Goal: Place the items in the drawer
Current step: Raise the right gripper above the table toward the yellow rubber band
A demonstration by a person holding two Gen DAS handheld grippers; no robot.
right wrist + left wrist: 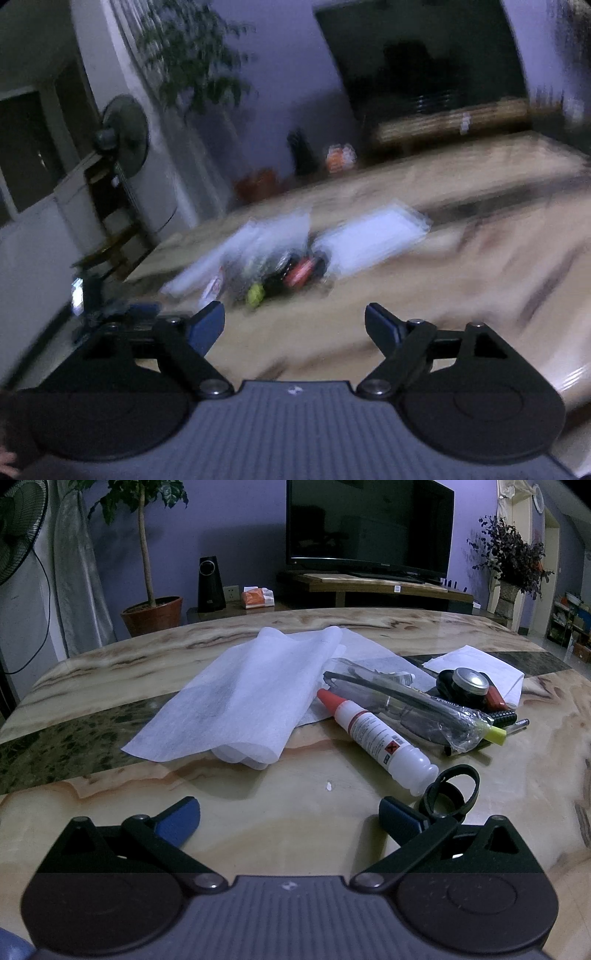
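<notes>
Both jaws spread wide and empty — the left hand-held gripper [290, 816] hovers over the tabletop [295, 834] near a white glue bottle [373, 734], the right hand-held gripper [295, 325] faces the blurred far pile [280, 273].

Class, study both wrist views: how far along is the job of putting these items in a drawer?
Done: nothing visible; no drawer shows. In hand: nothing; the left claw and right claw are open and empty. Left: the white red-capped bottle, clear plastic-wrapped glasses, black strap loop and white tissue sheet lie on the marble table.
</notes>
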